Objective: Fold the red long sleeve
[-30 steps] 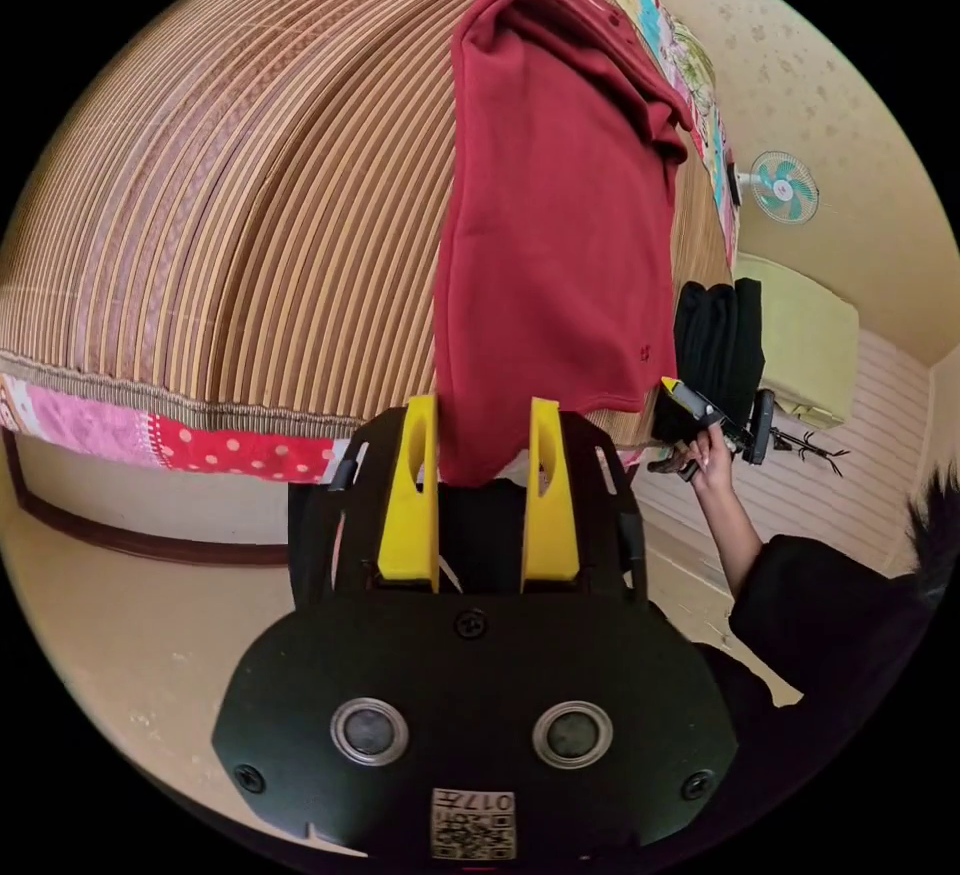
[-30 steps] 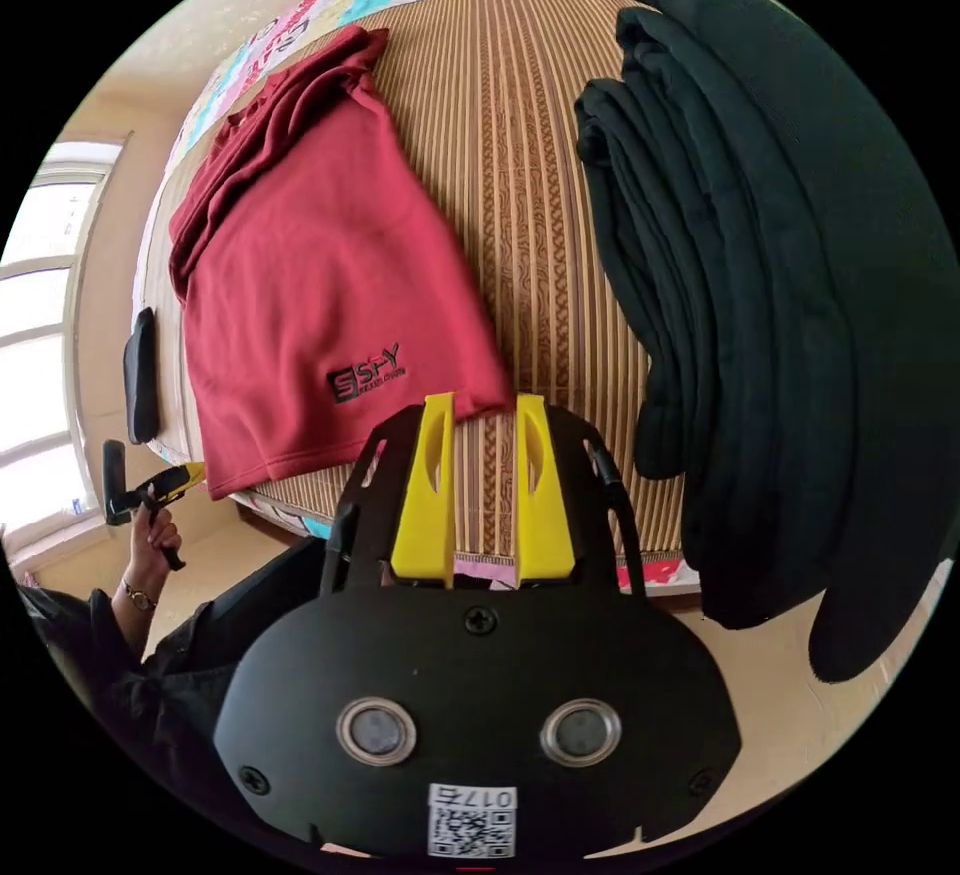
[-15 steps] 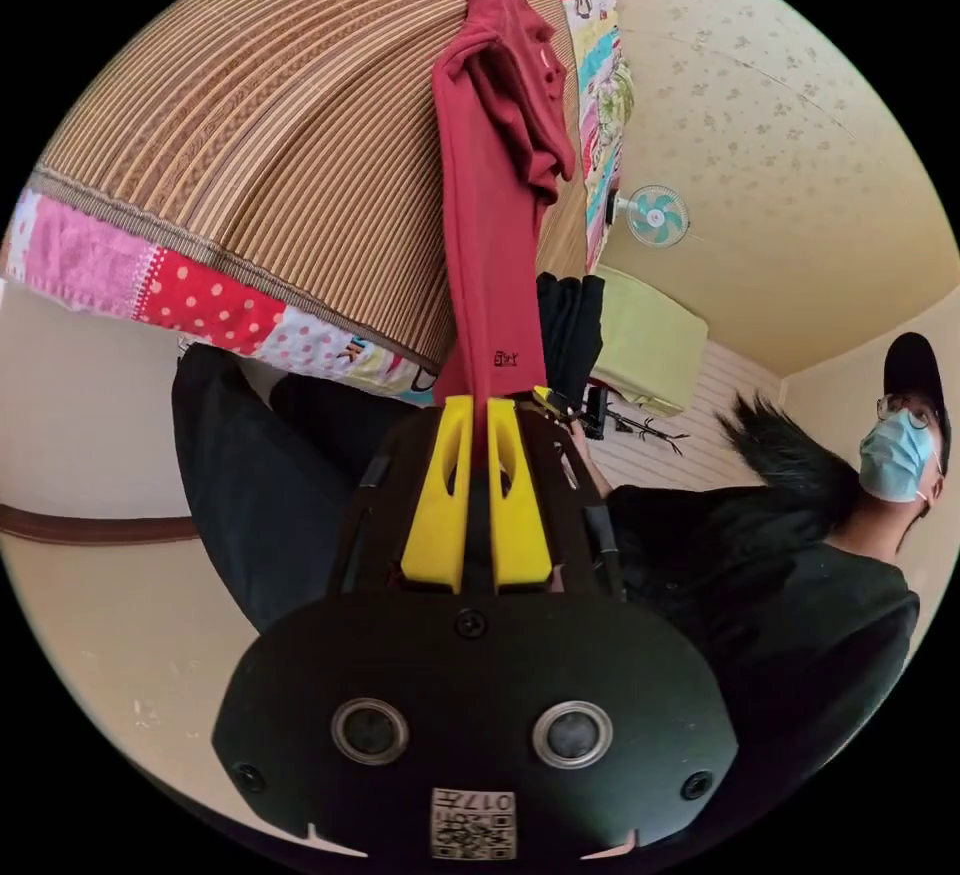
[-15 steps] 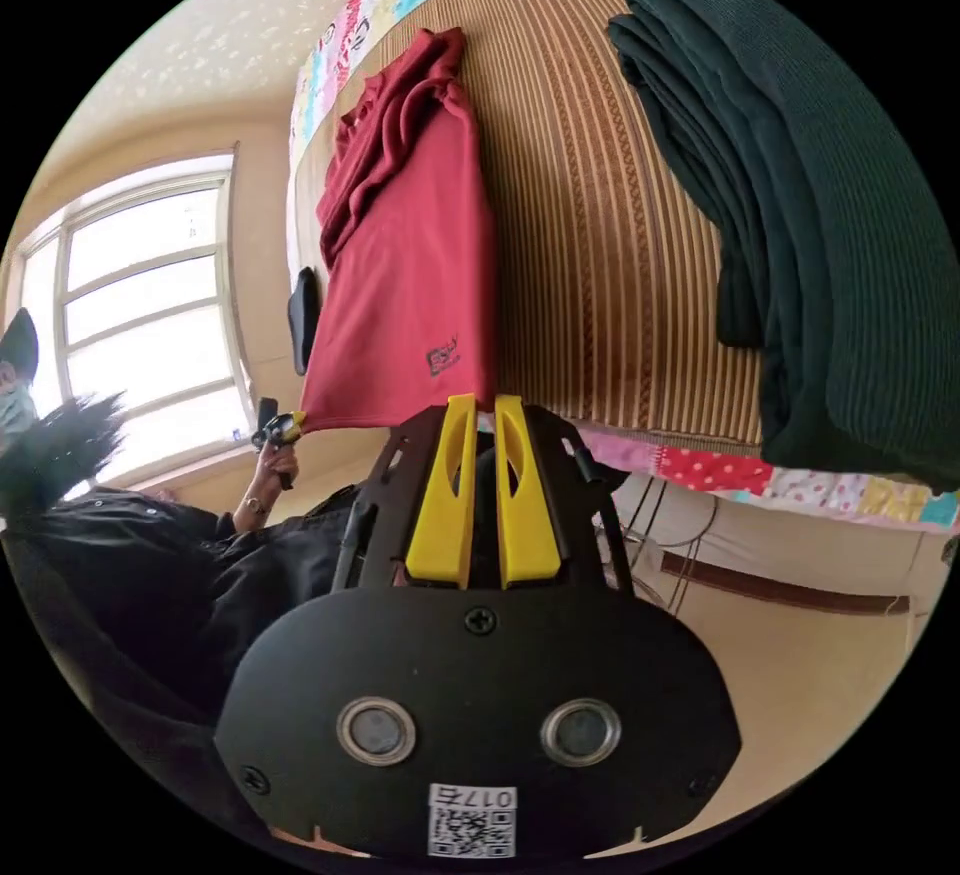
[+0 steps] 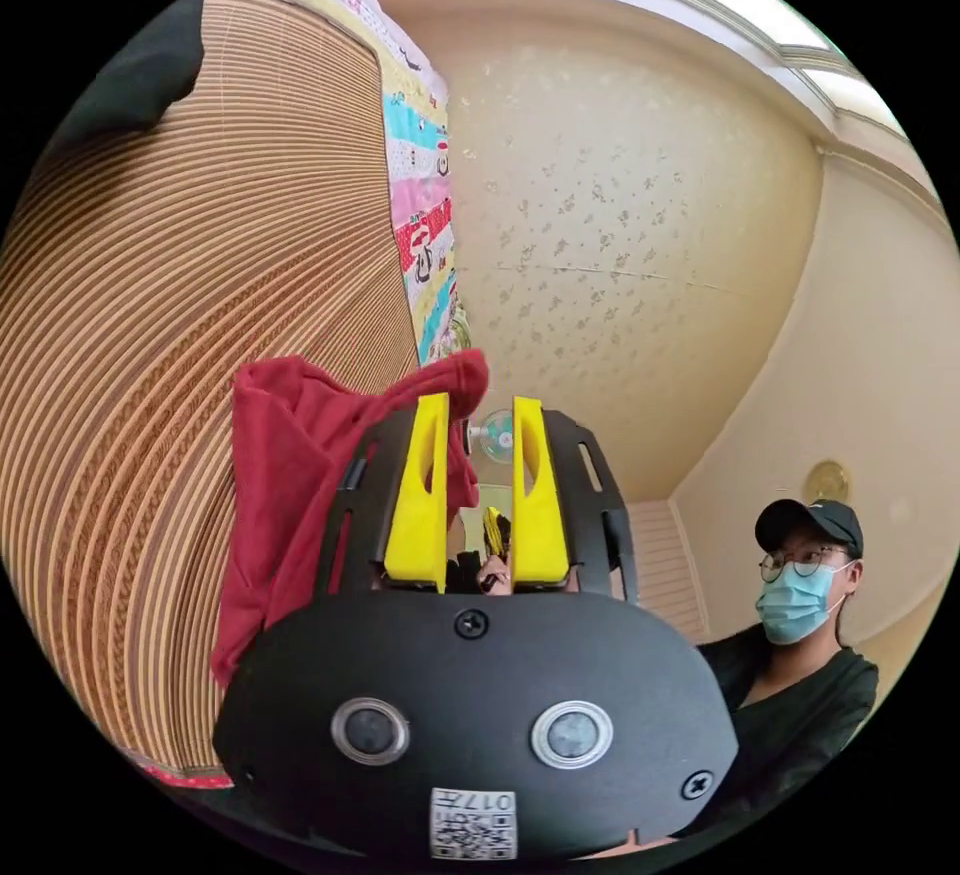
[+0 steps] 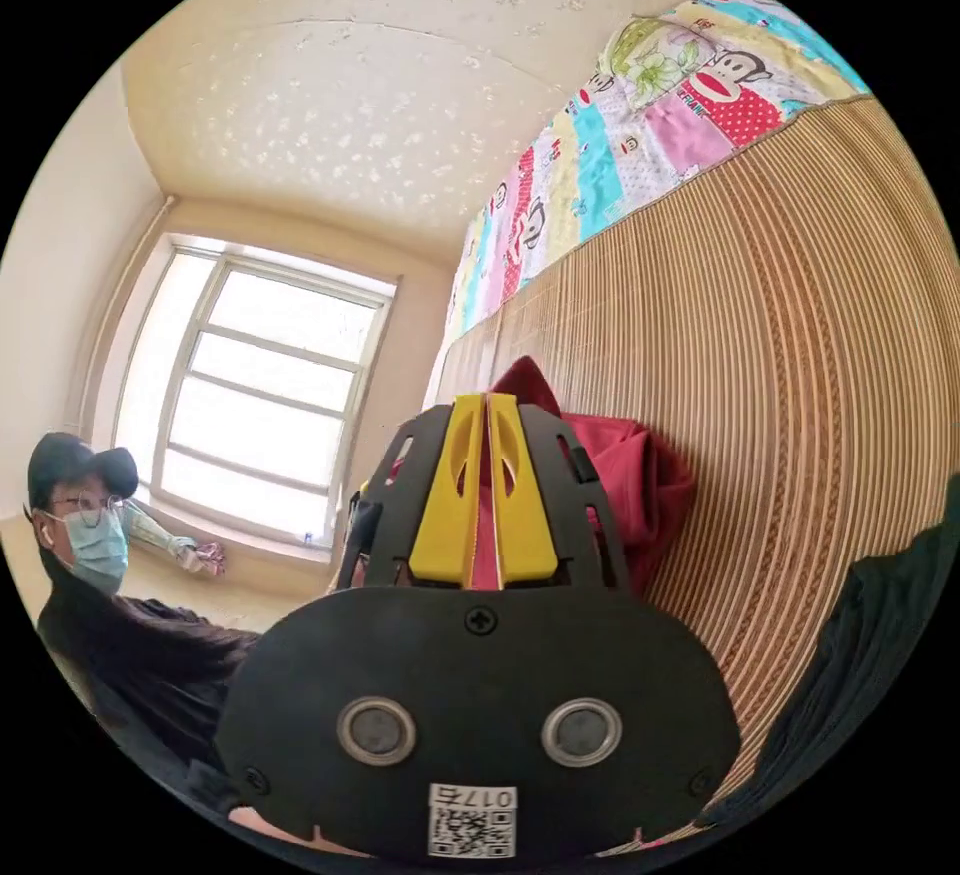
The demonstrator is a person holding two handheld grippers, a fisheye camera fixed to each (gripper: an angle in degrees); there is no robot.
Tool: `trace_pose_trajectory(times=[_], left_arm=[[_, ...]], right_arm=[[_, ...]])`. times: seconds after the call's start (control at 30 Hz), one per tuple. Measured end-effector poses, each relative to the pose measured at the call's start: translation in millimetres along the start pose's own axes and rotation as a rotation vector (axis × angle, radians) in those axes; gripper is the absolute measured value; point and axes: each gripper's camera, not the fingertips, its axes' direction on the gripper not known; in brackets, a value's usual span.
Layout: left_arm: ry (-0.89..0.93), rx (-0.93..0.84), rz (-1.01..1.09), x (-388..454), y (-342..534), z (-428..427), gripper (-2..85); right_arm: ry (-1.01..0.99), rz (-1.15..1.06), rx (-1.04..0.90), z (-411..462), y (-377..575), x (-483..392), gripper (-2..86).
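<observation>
Change since earlier frame: both grippers have travelled from the near hem of the red long sleeve [image 5: 290, 475] toward its far end; the garment, flat and long half a second ago, is now doubled into a short bundle.
Garment position: on the striped woven mat [image 5: 150, 365], near the patchwork quilt border [image 5: 425, 215]; in the right gripper view the red long sleeve [image 6: 630, 485] lies just beyond the jaws.
Left gripper [image 5: 478, 410]: jaws apart, nothing clamped; red fabric lies beside and behind the left-hand jaw, while the gap itself frames the wall and a fan.
Right gripper [image 6: 486, 410]: jaws together, with a strip of red showing low between them; it appears clamped on the carried hem.
Other items: dark folded clothes [image 6: 860, 635] lie on the mat near the garment; a person [image 5: 800, 615] is in the room.
Step in hand: judged to be the end of the lengthwise fold, one side let go.
Risk 1: lifting the right gripper before it opens would drag the top layer back and skew the fold.
Risk 2: the left side looks bunched; left unsmoothed, the edges would sit misaligned.
</observation>
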Motion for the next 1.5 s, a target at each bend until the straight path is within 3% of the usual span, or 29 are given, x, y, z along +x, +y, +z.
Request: trace_pose_trajectory(times=[0.1,0.23,0.3,0.4,0.5,0.67,0.83,0.9,0.97,1.13,1.23,1.3,1.37,1.5], left_arm=[[-0.055,0.044,0.029,-13.6,-4.6,3.8,9.3],[-0.504,0.089,-0.016,-24.6,63.1,-14.9,13.2],[-0.624,0.114,-0.079,-36.5,99.8,-22.4,14.3],[-0.579,0.113,-0.218,-77.6,147.8,-21.7,13.9],[-0.500,0.163,-0.282,-117.1,165.0,-13.1,12.0],[-0.563,0.249,-0.361,-142.1,164.0,-6.4,10.0],[-0.640,0.268,-0.314,-147.3,194.3,-6.9,15.2],[-0.580,0.275,-0.362,-174.7,206.1,-5.5,16.1],[-0.460,0.376,-0.367,-205.5,219.2,-10.9,15.4],[-0.186,0.438,-0.292,-248.4,206.1,-10.4,9.9],[-0.019,0.285,-0.028,-214.9,190.5,25.0,6.4],[-0.026,0.100,0.125,-175.4,190.0,71.1,6.2],[-0.091,-0.166,0.314,-130.3,210.8,147.2,6.1],[-0.149,-0.461,0.408,-128.5,266.7,253.2,6.6]], right_arm=[[0.254,0.001,-0.007,42.9,16.4,-19.6,0.9],[0.351,-0.191,-0.081,125.6,103.5,-77.3,0.9],[0.390,-0.298,-0.111,168.2,146.0,-97.6,0.8],[0.476,-0.399,-0.146,237.1,203.9,-103.2,0.7],[0.585,-0.409,-0.371,316.6,241.7,-61.9,0.6],[0.531,-0.385,-0.321,308.9,255.1,-56.4,0.5],[0.498,-0.482,-0.314,302.1,278.1,-62.9,0.5],[0.581,-0.562,-0.392,325.2,297.2,-47.7,0.5],[0.573,-0.773,-0.245,319.9,333.2,-43.0,0.4],[0.590,-0.843,-0.229,323.3,343.4,-52.5,0.3],[0.594,-0.847,-0.239,323.8,338.0,-60.9,0.3],[0.569,-0.787,-0.274,312.5,322.9,-68.4,0.4],[0.528,-0.592,-0.351,274.8,290.0,-71.2,0.5],[0.483,-0.228,-0.111,153.2,274.8,-40.6,0.5]])
